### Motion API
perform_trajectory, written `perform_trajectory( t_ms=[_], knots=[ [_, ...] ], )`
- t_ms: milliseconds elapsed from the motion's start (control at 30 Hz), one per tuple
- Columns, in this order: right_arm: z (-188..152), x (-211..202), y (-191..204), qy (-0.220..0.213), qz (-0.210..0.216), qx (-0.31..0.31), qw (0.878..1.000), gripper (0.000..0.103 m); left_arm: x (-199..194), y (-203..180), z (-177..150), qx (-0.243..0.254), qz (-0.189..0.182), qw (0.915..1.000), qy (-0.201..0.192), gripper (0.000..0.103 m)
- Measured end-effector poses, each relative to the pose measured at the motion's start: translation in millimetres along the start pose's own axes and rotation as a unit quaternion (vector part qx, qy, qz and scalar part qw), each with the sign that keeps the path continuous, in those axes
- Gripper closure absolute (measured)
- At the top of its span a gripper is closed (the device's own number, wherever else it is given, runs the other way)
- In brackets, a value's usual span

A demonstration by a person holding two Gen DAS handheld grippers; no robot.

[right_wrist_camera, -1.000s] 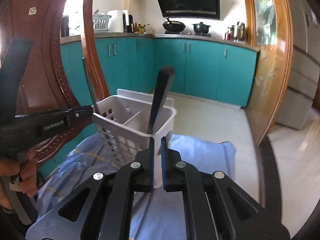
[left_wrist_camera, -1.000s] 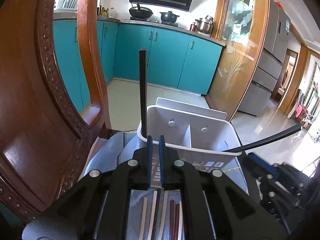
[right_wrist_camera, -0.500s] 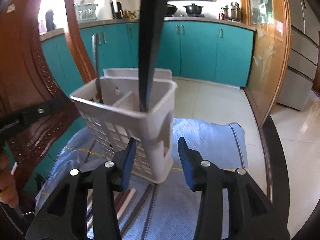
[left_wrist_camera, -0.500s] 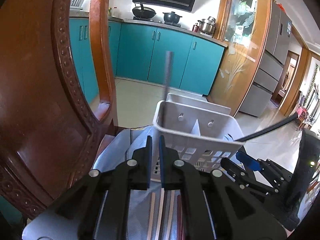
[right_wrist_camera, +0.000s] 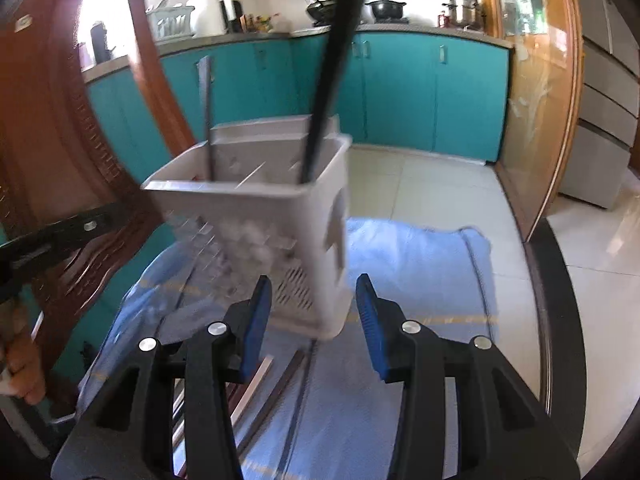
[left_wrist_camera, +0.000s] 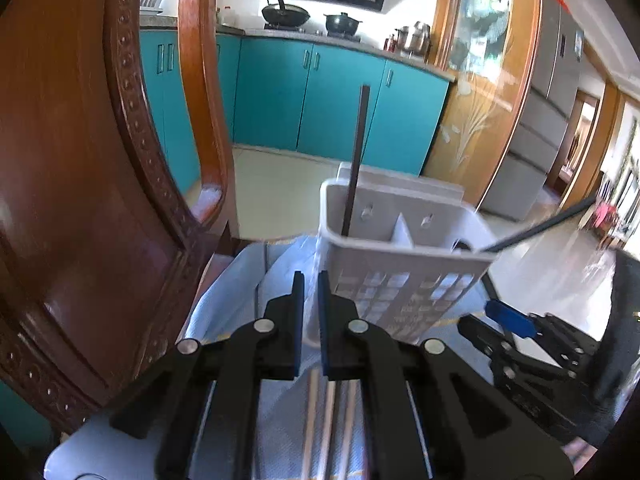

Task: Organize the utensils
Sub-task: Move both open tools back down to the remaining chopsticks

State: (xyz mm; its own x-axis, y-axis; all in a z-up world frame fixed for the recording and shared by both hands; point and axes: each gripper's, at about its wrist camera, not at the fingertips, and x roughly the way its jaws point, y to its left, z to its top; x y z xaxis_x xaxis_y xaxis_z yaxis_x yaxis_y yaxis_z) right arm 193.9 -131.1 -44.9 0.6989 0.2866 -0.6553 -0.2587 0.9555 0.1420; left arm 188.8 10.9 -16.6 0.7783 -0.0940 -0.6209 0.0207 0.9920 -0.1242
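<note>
Left wrist view: the left gripper point(left_wrist_camera: 311, 320) had its blue pads pressed together on the near left corner of the white utensil basket point(left_wrist_camera: 400, 280), which stood tilted on the light blue cloth point(left_wrist_camera: 224, 304). One dark chopstick point(left_wrist_camera: 356, 160) stood upright in the basket's left compartment; a second dark chopstick point(left_wrist_camera: 536, 230) leaned out over its right rim. Several loose chopsticks point(left_wrist_camera: 328, 412) lay on the cloth under the gripper. A carved wooden chair back point(left_wrist_camera: 80, 200) filled the left side.

Right wrist view: the right gripper point(right_wrist_camera: 314, 320) was spread, its pads apart on either side of the basket's point(right_wrist_camera: 280, 220) lower corner and touching nothing. The long dark chopstick point(right_wrist_camera: 328, 72) rose from the right compartment, free of the jaws. More chopsticks point(right_wrist_camera: 256, 380) lay on the cloth point(right_wrist_camera: 420, 264) below. A person's hand point(right_wrist_camera: 24, 368) showed at the left edge.
</note>
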Motion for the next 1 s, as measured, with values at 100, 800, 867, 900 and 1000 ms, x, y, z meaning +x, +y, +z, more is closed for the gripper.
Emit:
perform_trajectory(
  t_ms=[100,800,867,900,1000],
  knots=[
    [-27.1,16.9,10.1,0.07,0.02,-0.001,0.997,0.06,6.3,0.8,-9.9,0.009,0.005,0.9996,0.025,0.096],
    [-63.8,47.7,28.4,0.159,-0.009,-0.065,0.985,0.096,31.7,11.5,-63.4,0.025,0.02,0.9914,0.127,0.096],
    [-66.5,42.6,16.4,0.163,-0.007,-0.045,0.986,0.096,36.0,10.0,-65.5,0.027,0.017,0.9903,0.135,0.096],
    [-67.3,40.7,10.6,0.165,-0.004,-0.034,0.986,0.096,39.4,8.5,-66.5,0.029,0.016,0.9898,0.139,0.096],
    [-66.8,37.7,-2.2,0.165,0.001,-0.009,0.986,0.096,49.5,-0.2,-73.1,0.041,0.014,0.9877,0.15,0.096]
  ],
)
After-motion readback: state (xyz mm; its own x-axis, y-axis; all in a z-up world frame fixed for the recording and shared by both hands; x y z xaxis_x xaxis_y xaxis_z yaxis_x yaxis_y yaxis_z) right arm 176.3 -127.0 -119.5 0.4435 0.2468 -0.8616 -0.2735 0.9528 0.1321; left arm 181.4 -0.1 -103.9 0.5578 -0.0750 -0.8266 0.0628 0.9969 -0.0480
